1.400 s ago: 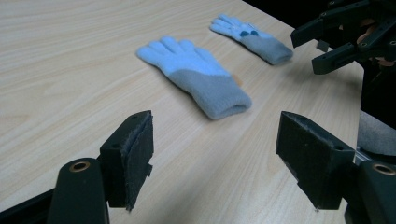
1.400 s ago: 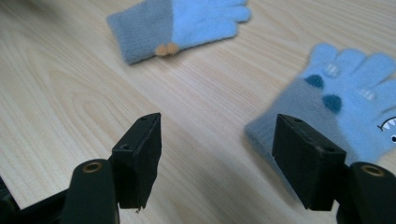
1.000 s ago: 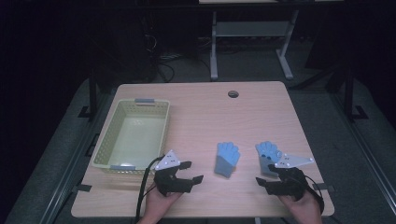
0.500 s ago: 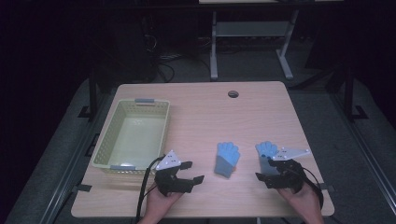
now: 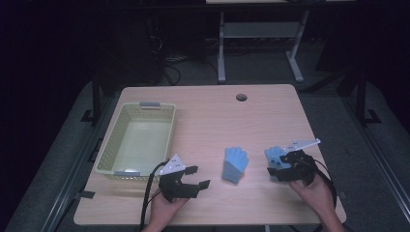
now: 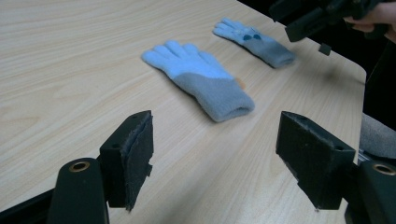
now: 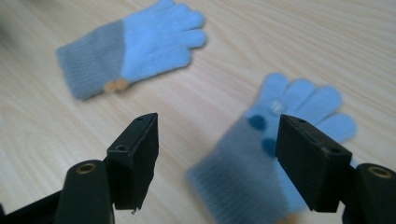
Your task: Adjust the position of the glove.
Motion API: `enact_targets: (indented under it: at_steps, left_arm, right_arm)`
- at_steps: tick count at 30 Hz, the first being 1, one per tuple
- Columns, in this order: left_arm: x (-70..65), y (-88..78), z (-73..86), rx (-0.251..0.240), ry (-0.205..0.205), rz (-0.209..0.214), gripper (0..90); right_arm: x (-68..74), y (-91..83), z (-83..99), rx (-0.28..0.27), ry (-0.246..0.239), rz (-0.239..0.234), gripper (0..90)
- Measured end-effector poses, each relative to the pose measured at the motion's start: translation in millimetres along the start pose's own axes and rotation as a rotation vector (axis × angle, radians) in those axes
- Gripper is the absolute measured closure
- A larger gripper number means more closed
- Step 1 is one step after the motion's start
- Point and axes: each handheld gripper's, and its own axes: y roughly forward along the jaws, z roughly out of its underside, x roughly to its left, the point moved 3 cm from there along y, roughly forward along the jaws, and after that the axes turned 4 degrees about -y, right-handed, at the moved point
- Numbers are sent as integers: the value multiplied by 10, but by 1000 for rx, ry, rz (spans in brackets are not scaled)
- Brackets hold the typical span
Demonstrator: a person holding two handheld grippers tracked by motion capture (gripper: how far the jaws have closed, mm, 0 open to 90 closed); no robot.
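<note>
Two blue gloves with grey cuffs lie flat on the wooden table [image 5: 208, 116]. The plain glove [image 5: 236, 164] [image 6: 201, 79] [image 7: 135, 49] is near the front centre, fingers pointing away. The dotted glove [image 5: 273, 154] [image 6: 254, 39] [image 7: 285, 135] lies to its right. My right gripper [image 5: 279, 164] [image 7: 217, 135] is open just above the dotted glove's cuff, its jaws standing on either side of it. My left gripper [image 5: 199, 177] [image 6: 215, 135] is open and holds nothing, left of the plain glove with its jaws pointing at the cuff. The left gripper view also shows the right gripper [image 6: 322, 18] farther off.
An empty pale yellow basket [image 5: 138, 145] stands on the table's left side, just behind my left gripper. A round cable hole [image 5: 241, 97] sits near the far edge. The table's front edge is close under both hands.
My right gripper has moved forward and slightly left, and now hovers over the dotted glove. The left gripper and both gloves have stayed put.
</note>
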Motion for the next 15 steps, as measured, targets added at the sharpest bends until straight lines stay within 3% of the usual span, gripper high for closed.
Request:
enact_targets:
  at_steps: [6,15]
  left_arm:
    - [-33,12,-2,2,25,-4,272]
    - [-32,17,3,3,26,-3,272]
  right_arm:
    - [-122,-3,-108,25,13,8,317]
    - [-267,49,-173,72,44,15,376]
